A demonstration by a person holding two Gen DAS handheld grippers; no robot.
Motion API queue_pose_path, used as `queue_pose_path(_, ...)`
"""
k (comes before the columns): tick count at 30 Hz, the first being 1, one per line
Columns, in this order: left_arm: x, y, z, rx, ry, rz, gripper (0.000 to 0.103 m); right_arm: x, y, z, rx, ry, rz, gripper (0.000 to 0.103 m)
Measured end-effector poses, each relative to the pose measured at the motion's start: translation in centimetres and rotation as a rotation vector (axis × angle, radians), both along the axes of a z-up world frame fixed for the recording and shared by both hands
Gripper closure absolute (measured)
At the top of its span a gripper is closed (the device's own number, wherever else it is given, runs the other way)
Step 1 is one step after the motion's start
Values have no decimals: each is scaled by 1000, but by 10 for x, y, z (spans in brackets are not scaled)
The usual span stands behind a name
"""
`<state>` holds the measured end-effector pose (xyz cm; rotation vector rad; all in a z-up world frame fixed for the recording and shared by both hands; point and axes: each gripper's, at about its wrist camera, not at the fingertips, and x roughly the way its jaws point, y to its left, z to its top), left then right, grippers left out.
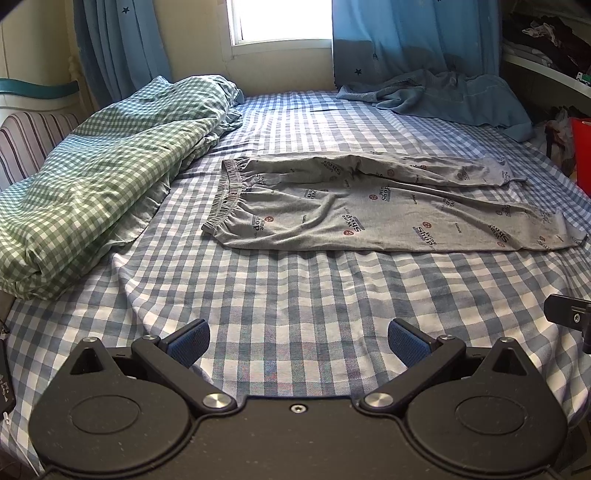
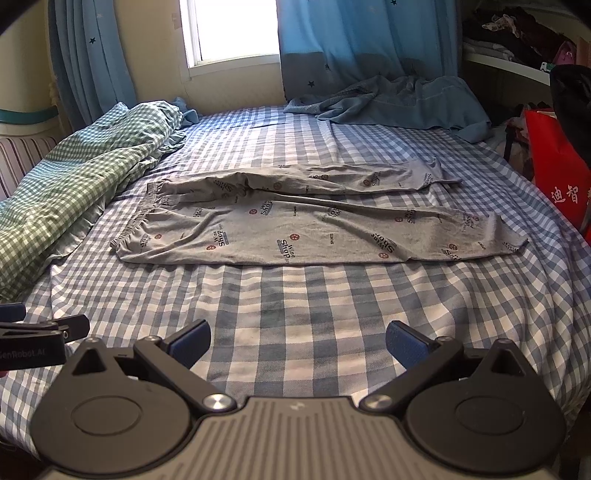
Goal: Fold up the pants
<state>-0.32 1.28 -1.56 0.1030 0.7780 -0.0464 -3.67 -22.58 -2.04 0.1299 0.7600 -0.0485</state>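
Grey jersey pants [image 1: 369, 210] lie flat on the bed [image 1: 295, 295] — soft, light, limp. Grip waistband [image 1: 225, 195] left, cuffs right. Left hand-held gripper [image 1: 298, 341] and right hand-held gripper [image 2: 298, 343] — both spread, empty.

One pair of grey printed pants [image 1: 373, 212] is counted on one bed [image 1: 295, 295], along with one green checked quilt [image 1: 92, 184] and one blue blanket [image 1: 443, 96]. Two blue curtains [image 1: 399, 33] are seen at one window [image 1: 280, 20]. Two hand-held grippers are present: left hand-held gripper [image 1: 298, 345], right hand-held gripper [image 2: 298, 345]. One red bag [image 2: 554, 166] is counted.
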Motion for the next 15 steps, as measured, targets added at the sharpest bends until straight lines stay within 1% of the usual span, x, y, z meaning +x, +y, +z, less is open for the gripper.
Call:
queue_pose_path(9,-4,-4,-4,-1,3,0,1,1,1,-1,1,6,-1,0)
queue_pose_path(15,-7,-8,-9,-17,26,-2,1,3,1,0,-13,23,1,0)
